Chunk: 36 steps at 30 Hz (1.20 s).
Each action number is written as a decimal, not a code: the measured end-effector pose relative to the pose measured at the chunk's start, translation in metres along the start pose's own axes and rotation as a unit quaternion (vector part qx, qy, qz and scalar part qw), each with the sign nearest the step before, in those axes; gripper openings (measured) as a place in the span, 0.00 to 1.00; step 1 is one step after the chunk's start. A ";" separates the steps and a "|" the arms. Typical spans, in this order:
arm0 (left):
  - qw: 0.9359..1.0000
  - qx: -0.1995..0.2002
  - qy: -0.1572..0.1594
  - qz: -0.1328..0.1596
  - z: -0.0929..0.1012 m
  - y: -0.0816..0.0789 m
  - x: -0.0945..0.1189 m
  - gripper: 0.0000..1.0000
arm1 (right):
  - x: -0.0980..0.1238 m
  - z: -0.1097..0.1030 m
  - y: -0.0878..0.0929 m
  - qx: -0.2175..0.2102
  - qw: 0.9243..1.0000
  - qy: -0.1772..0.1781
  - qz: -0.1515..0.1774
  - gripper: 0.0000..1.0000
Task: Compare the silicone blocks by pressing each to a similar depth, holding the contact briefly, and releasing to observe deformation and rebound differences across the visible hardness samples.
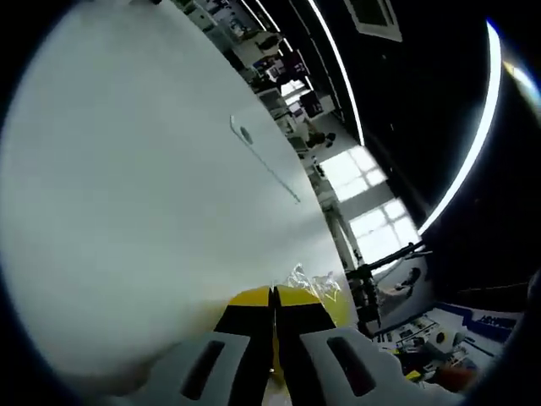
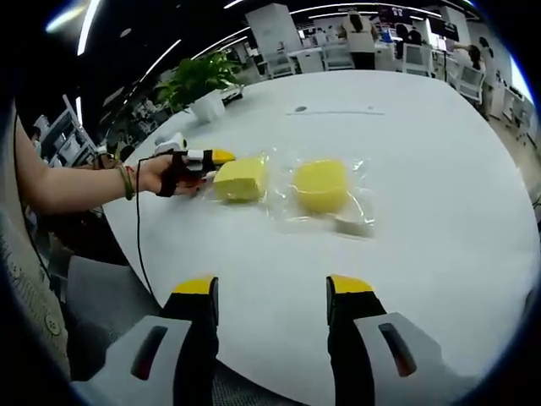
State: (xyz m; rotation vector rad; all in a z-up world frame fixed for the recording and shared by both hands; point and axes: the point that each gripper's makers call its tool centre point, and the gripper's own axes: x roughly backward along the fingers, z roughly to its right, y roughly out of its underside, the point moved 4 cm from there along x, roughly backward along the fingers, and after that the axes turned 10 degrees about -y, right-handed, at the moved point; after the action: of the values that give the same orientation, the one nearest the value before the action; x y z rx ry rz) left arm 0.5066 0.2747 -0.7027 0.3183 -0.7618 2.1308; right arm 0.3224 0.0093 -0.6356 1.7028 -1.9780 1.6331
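Right gripper view: right gripper (image 2: 272,296) hangs jaws apart; left gripper (image 2: 205,157), jaws together, touches the bagged square yellow silicone block (image 2: 239,179) beside the round yellow silicone block (image 2: 320,185).

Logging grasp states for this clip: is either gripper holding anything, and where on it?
Nothing is held. The left gripper, jaws shut, presses its tips against the square yellow block's near edge; the right gripper is open above the table.

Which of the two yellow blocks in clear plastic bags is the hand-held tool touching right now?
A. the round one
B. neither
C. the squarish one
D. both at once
C. In the right gripper view, the left tool, held in a person's hand, has its yellow tip against the squarish yellow silicone block; the round yellow silicone block lies apart from that tip on the white table.
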 end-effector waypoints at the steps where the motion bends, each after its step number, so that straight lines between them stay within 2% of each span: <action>1: 1.000 0.000 -0.003 0.000 0.001 0.000 0.000 0.00 | 0.000 -0.001 0.000 0.001 1.000 -0.001 0.001 0.46; 8: 0.998 -0.054 -0.030 0.015 0.011 -0.007 0.008 0.00 | 0.000 -0.003 -0.002 0.003 1.000 -0.005 0.006 0.46; 9: 0.996 -0.081 -0.034 0.026 0.013 -0.009 0.010 0.00 | 0.000 -0.004 -0.002 0.004 1.000 -0.006 0.007 0.46; 12: 0.995 -0.094 -0.033 0.028 0.021 -0.009 0.014 0.00 | 0.000 -0.006 -0.002 0.006 1.000 -0.009 0.008 0.45; 16: 0.988 -0.145 -0.036 0.043 0.035 -0.012 0.023 0.00 | 0.000 -0.009 -0.004 0.011 1.000 -0.014 0.013 0.45; 25: 0.976 -0.212 -0.029 0.036 0.068 -0.005 0.041 0.00 | 0.003 -0.019 -0.009 0.025 0.999 -0.026 0.026 0.45; 28: 0.971 -0.235 -0.030 0.035 0.077 -0.001 0.046 0.00 | 0.006 -0.022 -0.009 0.029 0.999 -0.028 0.032 0.45; 31: 0.961 -0.272 -0.034 0.036 0.087 0.002 0.051 0.00 | 0.011 -0.024 -0.010 0.032 0.998 -0.028 0.041 0.44; 33: 0.957 -0.288 -0.027 0.034 0.097 0.007 0.054 0.00 | 0.014 -0.026 -0.010 0.034 0.998 -0.027 0.046 0.44; 34: 0.952 -0.303 -0.032 0.033 0.101 0.008 0.056 0.00 | 0.015 -0.027 -0.010 0.035 0.998 -0.027 0.048 0.44; 36: 0.949 -0.313 -0.025 0.031 0.109 0.013 0.059 0.00 | 0.017 -0.028 -0.009 0.037 0.998 -0.027 0.053 0.44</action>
State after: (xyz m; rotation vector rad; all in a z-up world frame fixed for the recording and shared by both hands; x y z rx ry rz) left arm 0.4554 0.2378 -0.5947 0.0057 -1.4363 1.8218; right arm 0.3073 0.0193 -0.6062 1.7128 -2.0928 1.7314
